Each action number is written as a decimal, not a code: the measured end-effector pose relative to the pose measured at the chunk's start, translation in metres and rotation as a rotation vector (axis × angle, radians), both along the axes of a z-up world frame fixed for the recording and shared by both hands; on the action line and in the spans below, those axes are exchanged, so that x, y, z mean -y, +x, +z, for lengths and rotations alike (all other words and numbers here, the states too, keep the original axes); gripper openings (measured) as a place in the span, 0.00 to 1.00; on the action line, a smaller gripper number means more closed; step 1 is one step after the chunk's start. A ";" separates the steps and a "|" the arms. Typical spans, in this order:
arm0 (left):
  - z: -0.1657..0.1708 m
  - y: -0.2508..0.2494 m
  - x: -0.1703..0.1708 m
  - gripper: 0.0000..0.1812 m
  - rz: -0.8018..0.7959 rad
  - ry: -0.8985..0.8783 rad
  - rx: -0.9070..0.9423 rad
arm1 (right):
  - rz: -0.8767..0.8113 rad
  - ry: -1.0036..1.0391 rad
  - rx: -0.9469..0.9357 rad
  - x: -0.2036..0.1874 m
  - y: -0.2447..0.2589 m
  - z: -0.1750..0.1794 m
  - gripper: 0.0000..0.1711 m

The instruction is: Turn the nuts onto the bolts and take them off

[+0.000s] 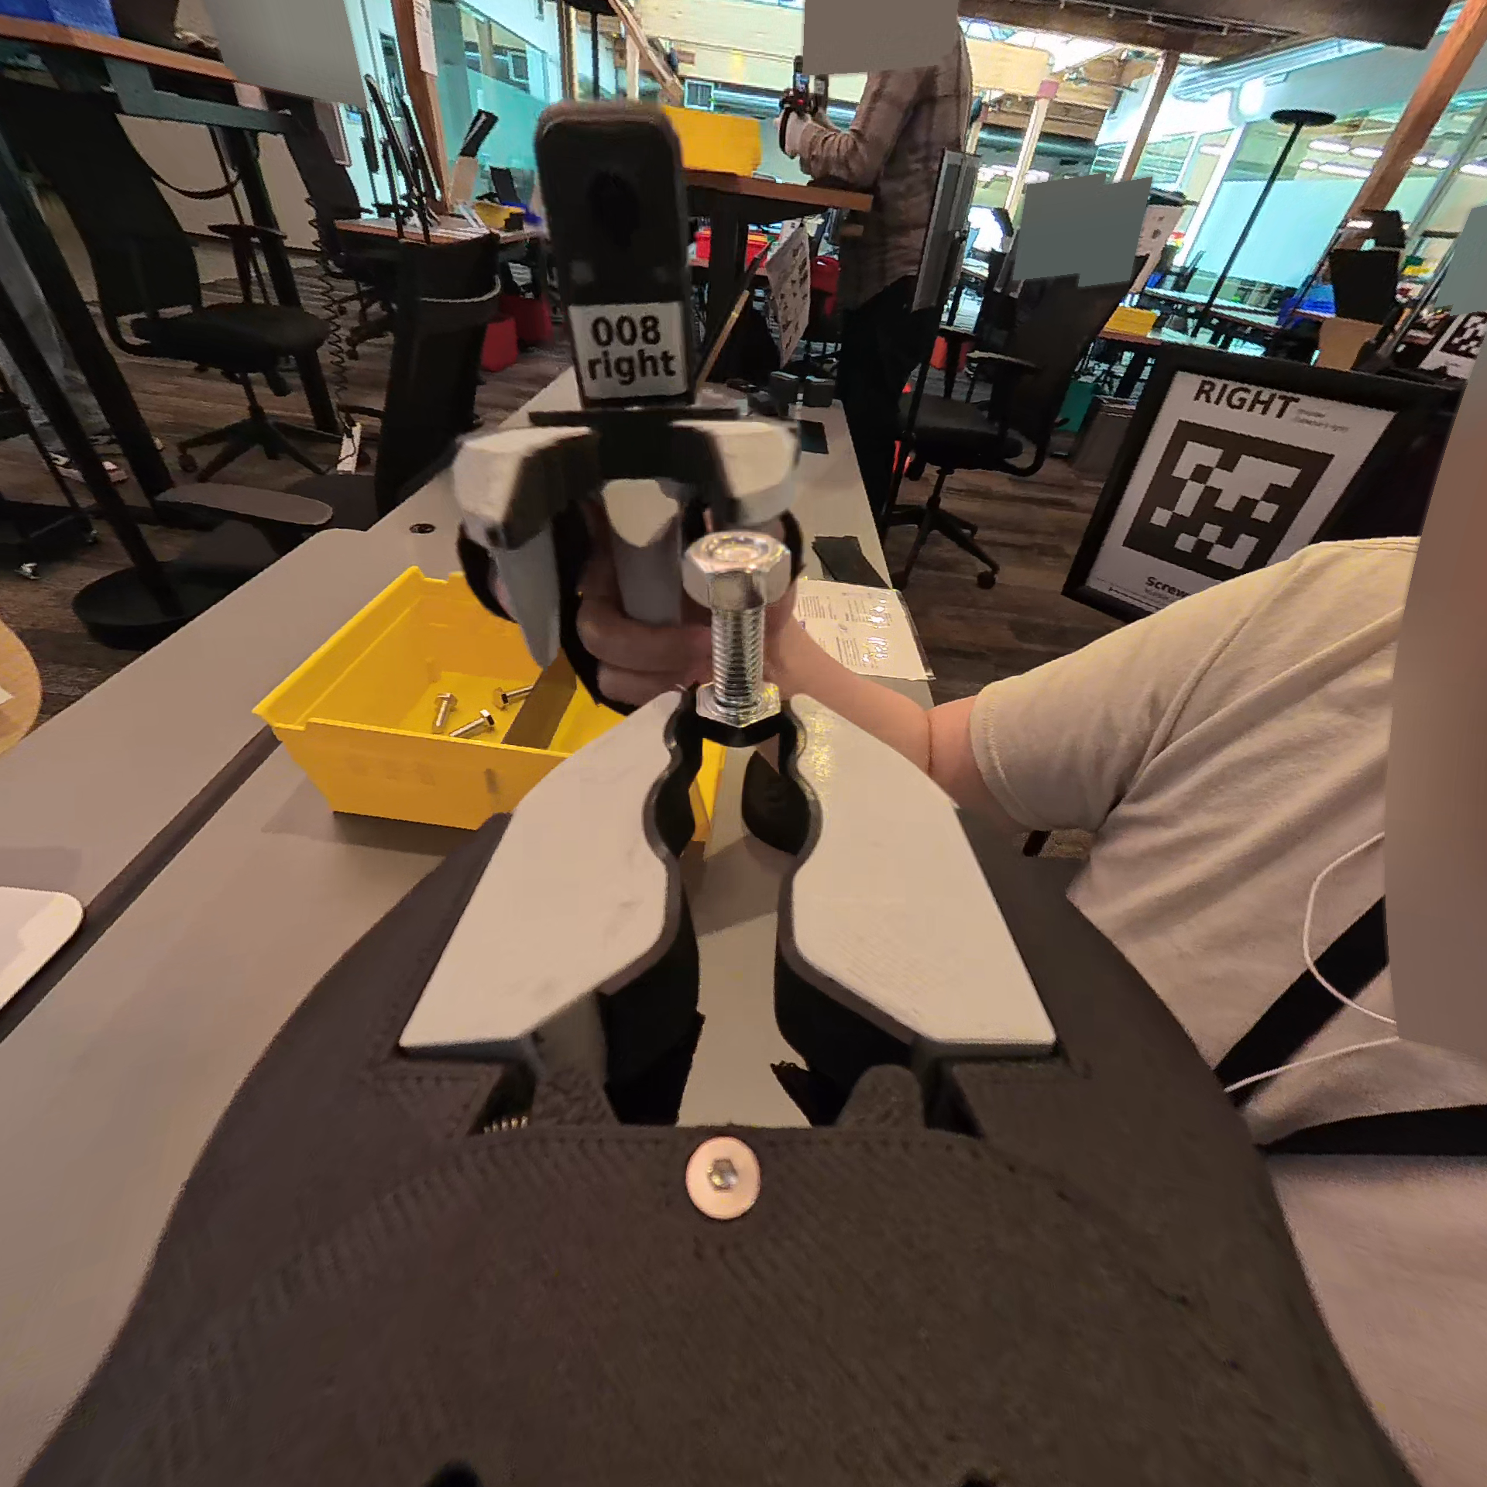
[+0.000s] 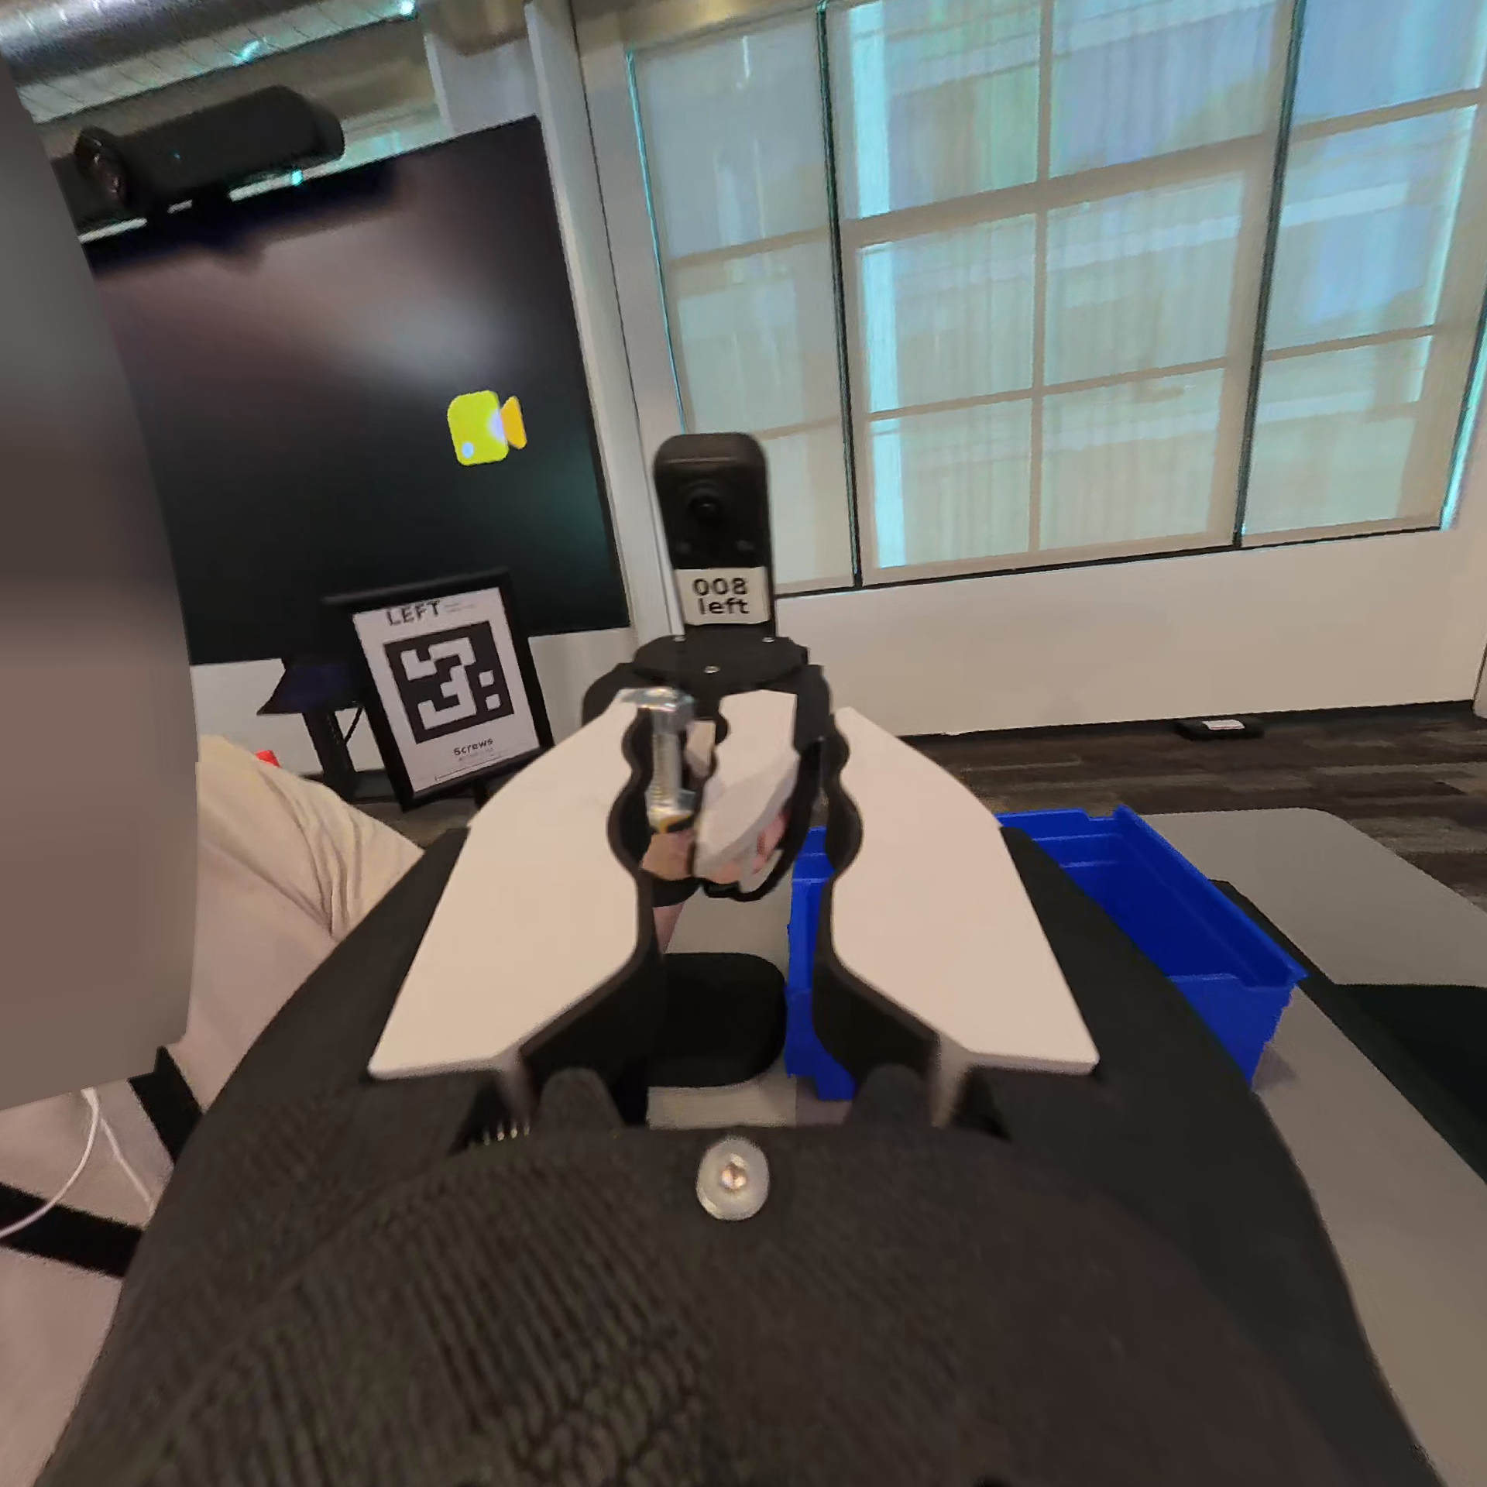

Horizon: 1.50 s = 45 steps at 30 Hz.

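A silver bolt (image 1: 734,636) stands upright in the air, its hex head on top. A silver nut (image 1: 736,702) sits at the lower end of its thread. My left gripper (image 1: 736,716) is shut on that nut with its fingertips. My right gripper (image 2: 736,716) is open and faces the left one. The bolt (image 2: 668,756) stands just inside the right gripper's left finger; I cannot tell if they touch. The right gripper also shows in the left wrist view (image 1: 595,619), just left of the bolt head. The left gripper (image 2: 724,805) shows in the right wrist view.
A yellow bin (image 1: 386,748) holding several loose bolts (image 1: 475,712) sits on the grey table (image 1: 161,805) to the left. A blue bin (image 2: 1126,909) sits on the table right of the right gripper. A person's arm and beige sleeve (image 1: 1126,764) come in from the right. Marker boards stand behind. About 5 cm separates my left fingertips from my right.
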<state>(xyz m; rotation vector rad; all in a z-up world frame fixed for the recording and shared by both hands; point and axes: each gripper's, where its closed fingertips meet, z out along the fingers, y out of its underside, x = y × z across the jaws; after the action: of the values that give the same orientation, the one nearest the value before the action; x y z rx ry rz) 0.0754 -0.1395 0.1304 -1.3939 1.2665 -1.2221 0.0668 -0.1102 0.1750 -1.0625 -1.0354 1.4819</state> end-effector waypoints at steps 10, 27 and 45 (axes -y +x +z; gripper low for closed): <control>0.003 0.000 0.006 0.10 -0.039 -0.024 0.018 | -0.026 -0.039 -0.012 -0.014 0.003 -0.003 0.23; 0.000 -0.001 0.002 0.10 -0.007 0.000 -0.008 | -0.017 0.006 0.003 0.000 -0.001 0.001 0.22; 0.000 -0.002 -0.001 0.10 0.003 -0.016 -0.002 | -0.081 0.055 0.027 0.003 -0.002 0.003 0.24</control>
<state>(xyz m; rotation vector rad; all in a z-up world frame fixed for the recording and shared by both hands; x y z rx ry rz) 0.0737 -0.1382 0.1301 -1.4084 1.2576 -1.2316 0.0649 -0.1134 0.1781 -1.0757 -1.0341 1.3699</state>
